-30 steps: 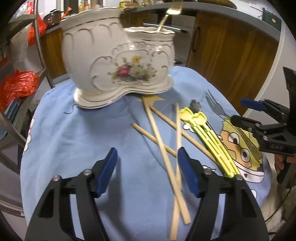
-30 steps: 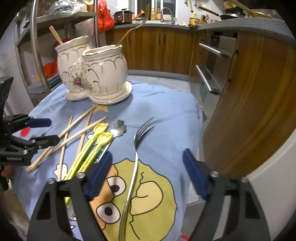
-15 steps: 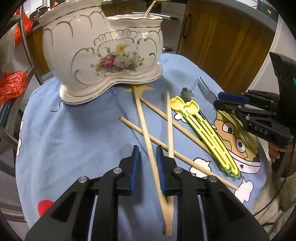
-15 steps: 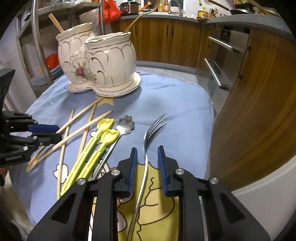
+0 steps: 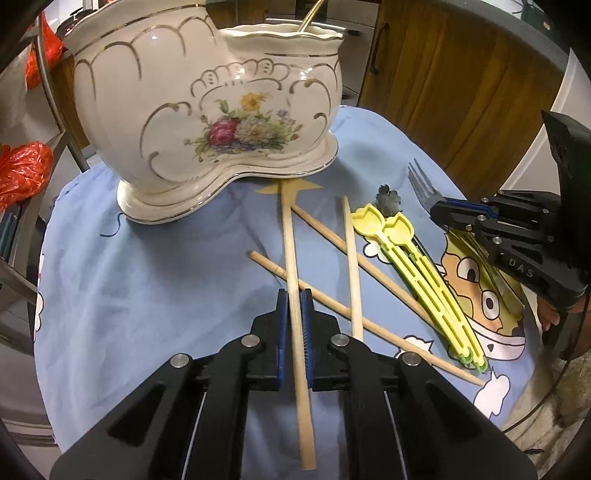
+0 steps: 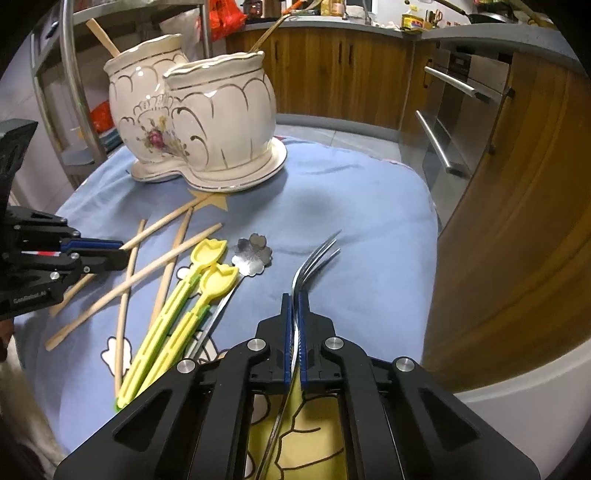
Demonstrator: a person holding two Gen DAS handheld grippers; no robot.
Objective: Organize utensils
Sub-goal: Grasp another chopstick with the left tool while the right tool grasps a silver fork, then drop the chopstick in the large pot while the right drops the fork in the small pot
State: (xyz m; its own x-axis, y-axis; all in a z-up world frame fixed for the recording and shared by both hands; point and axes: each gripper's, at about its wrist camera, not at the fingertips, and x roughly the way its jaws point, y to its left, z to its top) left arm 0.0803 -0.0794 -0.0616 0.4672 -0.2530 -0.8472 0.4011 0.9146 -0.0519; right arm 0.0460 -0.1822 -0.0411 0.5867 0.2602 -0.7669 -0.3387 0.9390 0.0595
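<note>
Nearest in the left wrist view, my left gripper (image 5: 294,295) is clamped on a wooden chopstick (image 5: 291,254), which runs between the blue pads from 6 o'clock up toward 12 o'clock, its far tip on the yellow star print just short of the ceramic holder (image 5: 207,110). Three more chopsticks (image 5: 351,266) lie crossed at 1 to 3 o'clock of that gripper on the blue cloth (image 5: 147,277).

Nearest in the right wrist view, my right gripper (image 6: 294,301) is closed on the neck of a metal fork (image 6: 314,254); the tines curve away toward 1 o'clock, and the handle passes back under the gripper toward 6 o'clock. At 10 o'clock of it lie two yellow tongs (image 6: 184,306) side by side, with a flower-bowled metal spoon (image 6: 253,254) just beside their heads.

Only the right wrist view shows that the taller, far compartment of the holder (image 6: 199,122) has a wooden stick (image 6: 101,35) standing in it; the left wrist view hides that opening. Both views show a gold-coloured handle (image 6: 264,35) rising from the lower compartment. Only the left wrist view shows the floral panel face on.

The holder stands at 12 o'clock of the left gripper and at 11 o'clock of the right, well apart from both.
</note>
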